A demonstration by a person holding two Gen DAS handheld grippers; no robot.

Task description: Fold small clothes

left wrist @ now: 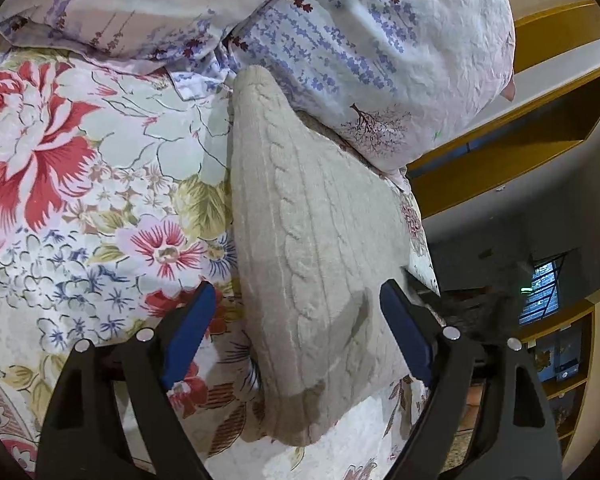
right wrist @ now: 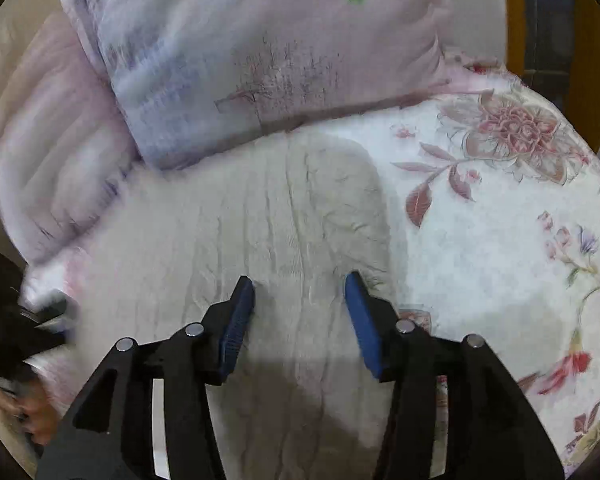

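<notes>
A beige cable-knit garment (left wrist: 312, 240) lies on the floral bedsheet (left wrist: 100, 200). In the left wrist view its near end sits between the blue pads of my left gripper (left wrist: 298, 296), which is open and empty, just above the knit. In the right wrist view the same garment (right wrist: 268, 232) is spread flat under my right gripper (right wrist: 300, 288), also open and empty, with its pads hovering over the knit's right part. The view is motion-blurred.
Pale lavender-print pillows (left wrist: 360, 60) lie at the garment's far end and also show in the right wrist view (right wrist: 260, 60). The bed edge (left wrist: 420, 240) drops off on the right beside yellow wooden shelving (left wrist: 520, 152). The other gripper (right wrist: 4, 320) shows dark at the left edge.
</notes>
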